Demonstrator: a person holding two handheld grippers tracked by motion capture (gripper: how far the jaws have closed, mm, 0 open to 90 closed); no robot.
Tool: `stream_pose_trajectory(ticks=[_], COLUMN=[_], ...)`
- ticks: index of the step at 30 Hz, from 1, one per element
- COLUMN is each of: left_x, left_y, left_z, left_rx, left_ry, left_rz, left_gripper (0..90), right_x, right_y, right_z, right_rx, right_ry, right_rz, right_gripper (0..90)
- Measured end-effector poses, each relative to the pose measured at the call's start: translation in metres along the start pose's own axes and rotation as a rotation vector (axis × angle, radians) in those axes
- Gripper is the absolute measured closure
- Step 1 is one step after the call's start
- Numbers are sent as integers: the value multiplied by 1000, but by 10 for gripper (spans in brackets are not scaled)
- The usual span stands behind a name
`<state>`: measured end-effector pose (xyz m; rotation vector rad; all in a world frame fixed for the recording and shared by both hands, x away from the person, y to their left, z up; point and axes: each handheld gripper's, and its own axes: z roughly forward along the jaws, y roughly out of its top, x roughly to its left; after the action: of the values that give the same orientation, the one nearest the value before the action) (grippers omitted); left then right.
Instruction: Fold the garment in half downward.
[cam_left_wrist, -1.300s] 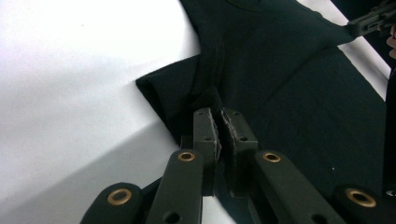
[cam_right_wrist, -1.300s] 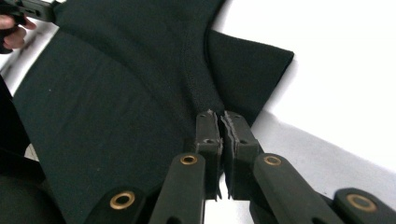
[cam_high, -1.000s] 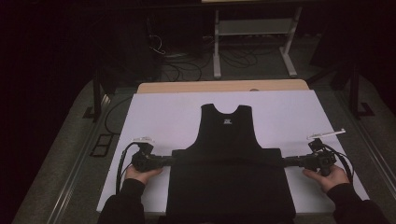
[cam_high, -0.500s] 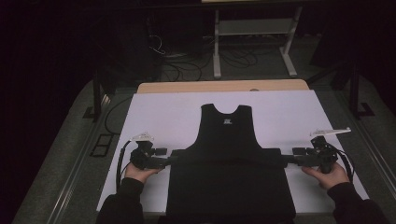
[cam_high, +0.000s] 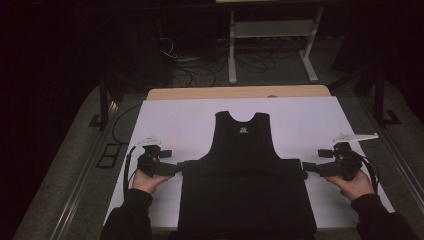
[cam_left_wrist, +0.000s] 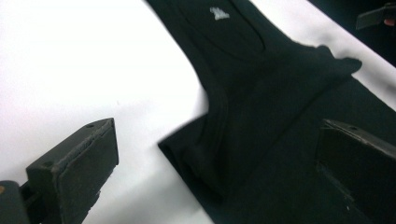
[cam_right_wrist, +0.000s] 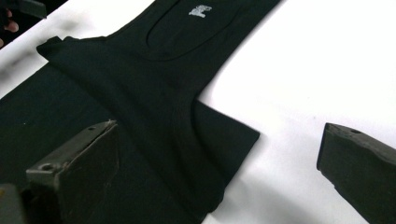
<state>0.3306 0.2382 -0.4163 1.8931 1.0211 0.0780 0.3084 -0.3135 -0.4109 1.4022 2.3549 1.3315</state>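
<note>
The white counter (cam_high: 300, 120) carried a black sleeveless top (cam_high: 245, 180) lying flat along its middle, folded — collar toward the far edge, wide part reaching the near edge. The left claw (cam_high: 181, 167) sat at the fold's left corner, the right claw (cam_high: 306, 168) at its right corner. Both had just been opening and stood wide apart, apparently gripping nothing.
</note>
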Motion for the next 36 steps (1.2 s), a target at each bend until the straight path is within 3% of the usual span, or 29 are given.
stream_pose_trajectory(ticks=[10,19,32,36], left_x=[-3,-2,0,1], left_y=[10,17,24,32], left_z=[3,5,13,12], left_rx=[19,18,59,44], left_ry=[2,4,9,16], left_rz=[64,85,119,120], left_gripper=[0,0,0,0], right_x=[-4,-2,1,0], right_y=[12,21,40,48], right_z=[2,6,14,14], right_rx=[-14,-10,-25,-30], right_ry=[-12,-4,1,-3], right_rz=[-29,-57,-100,-109], right_gripper=[0,0,0,0])
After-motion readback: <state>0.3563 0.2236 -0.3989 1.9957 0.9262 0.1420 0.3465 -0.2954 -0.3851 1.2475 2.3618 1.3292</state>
